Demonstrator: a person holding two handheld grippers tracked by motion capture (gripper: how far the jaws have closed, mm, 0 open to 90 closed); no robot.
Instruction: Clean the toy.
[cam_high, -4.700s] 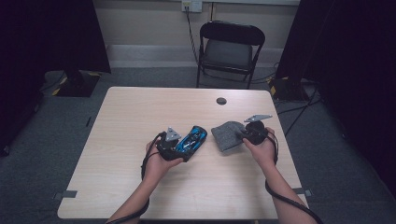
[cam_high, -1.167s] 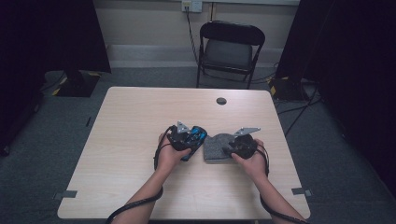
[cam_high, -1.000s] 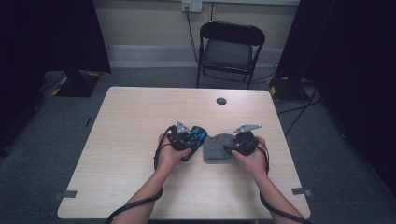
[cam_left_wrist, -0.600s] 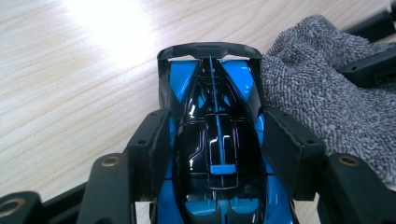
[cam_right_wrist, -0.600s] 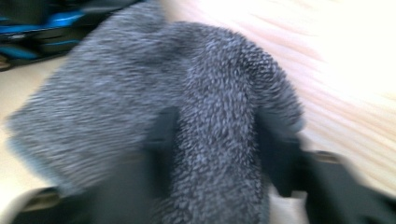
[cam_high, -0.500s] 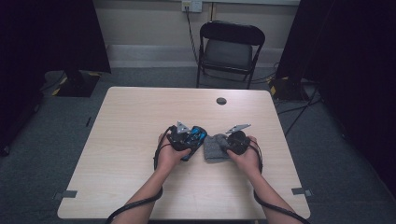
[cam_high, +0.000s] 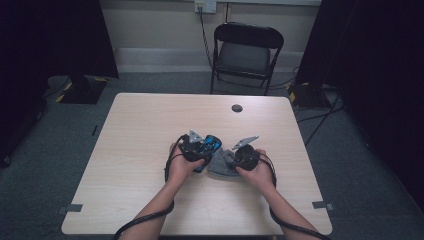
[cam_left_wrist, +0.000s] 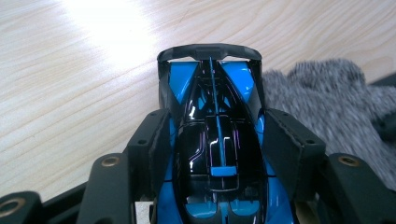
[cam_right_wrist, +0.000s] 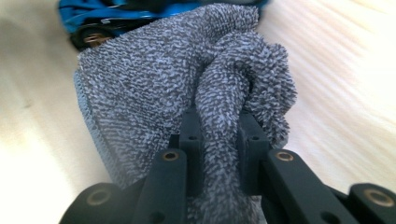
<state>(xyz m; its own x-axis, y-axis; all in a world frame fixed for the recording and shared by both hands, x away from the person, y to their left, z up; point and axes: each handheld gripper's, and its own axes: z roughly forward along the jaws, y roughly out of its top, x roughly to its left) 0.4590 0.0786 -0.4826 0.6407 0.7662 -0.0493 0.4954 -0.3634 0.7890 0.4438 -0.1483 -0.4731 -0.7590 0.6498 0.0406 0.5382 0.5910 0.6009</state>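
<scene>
My left gripper (cam_left_wrist: 217, 154) view cuts off the toy car's (cam_left_wrist: 215, 140) near end at the bottom edge. In my right gripper (cam_right_wrist: 219, 140) view the cloth (cam_right_wrist: 154, 88) hides most of the car, blurred at the top; probably one wheel shows.

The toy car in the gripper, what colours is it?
The glossy toy car is bright blue and black, with a thin blue stripe down its middle. The left gripper view shows it best.

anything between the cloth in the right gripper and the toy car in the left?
Nothing visible. The right gripper pinches a fold of the grey cloth, whose far edge lies right beside the blue toy car clamped in the left gripper.
</scene>
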